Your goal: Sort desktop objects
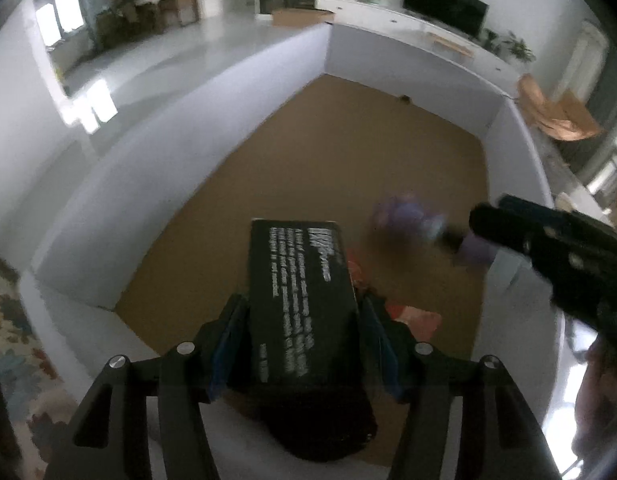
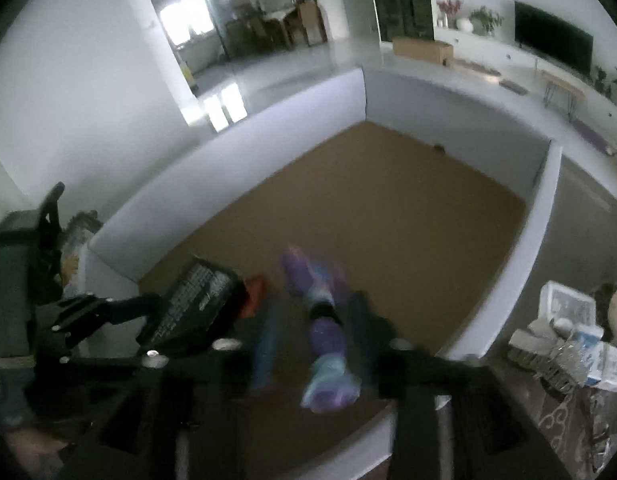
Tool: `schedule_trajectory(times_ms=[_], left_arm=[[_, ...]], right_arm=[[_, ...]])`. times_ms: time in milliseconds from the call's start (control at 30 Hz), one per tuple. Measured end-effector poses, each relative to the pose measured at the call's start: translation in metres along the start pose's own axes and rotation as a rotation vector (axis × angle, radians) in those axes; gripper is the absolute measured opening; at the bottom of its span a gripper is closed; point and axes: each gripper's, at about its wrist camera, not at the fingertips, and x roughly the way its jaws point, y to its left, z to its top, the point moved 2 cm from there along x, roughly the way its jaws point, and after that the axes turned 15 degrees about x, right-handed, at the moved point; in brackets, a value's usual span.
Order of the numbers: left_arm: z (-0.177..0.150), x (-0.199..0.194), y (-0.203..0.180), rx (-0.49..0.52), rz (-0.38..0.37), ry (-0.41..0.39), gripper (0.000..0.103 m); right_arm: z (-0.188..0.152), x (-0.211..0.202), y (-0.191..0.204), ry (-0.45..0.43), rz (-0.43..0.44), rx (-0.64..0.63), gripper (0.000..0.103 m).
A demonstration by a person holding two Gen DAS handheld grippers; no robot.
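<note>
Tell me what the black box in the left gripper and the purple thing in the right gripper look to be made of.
Black box: likely printed cardboard with a matte finish; flat faces, crisp edges and white printed text suggest a retail carton.
Purple thing: probably soft fabric or plush, mottled purple and light blue, with rounded, bulging shapes; motion blur leaves this uncertain.

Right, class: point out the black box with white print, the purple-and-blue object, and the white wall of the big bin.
black box (image 1: 302, 300), left wrist view, on its printed top face.
purple-and-blue object (image 2: 327, 336), right wrist view, on its purple middle; blurred.
white bin wall (image 2: 244, 188), right wrist view, on the left wall's inner face.
</note>
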Motion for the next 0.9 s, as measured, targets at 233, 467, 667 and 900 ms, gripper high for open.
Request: schedule_trajectory(times_ms=[233, 467, 667, 900], left_arm=[[-0.001, -0.022, -0.019, 0.012, 0.139, -0.127, 0.094], [0.000, -0.051, -0.041, 0.065, 0.164, -0.260, 0.094], [0.006, -0.098, -0.063, 0.039, 0.045, -0.390, 0.094], [0.007, -0.156, -0.134, 0.131, -0.142, -0.527, 0.094]], right_arm=[[-0.018, -0.071, -0.033, -0.213, 0.003, 0.005, 0.086], [-0.077, -0.155, -0.130, -0.392, -0.160, 0.039, 0.098], [-0.157, -0.183, -0.236, -0.327, -0.425, 0.133, 0.099], [-0.235, -0.210, -0.322, -0.267, -0.599, 0.257, 0.099]])
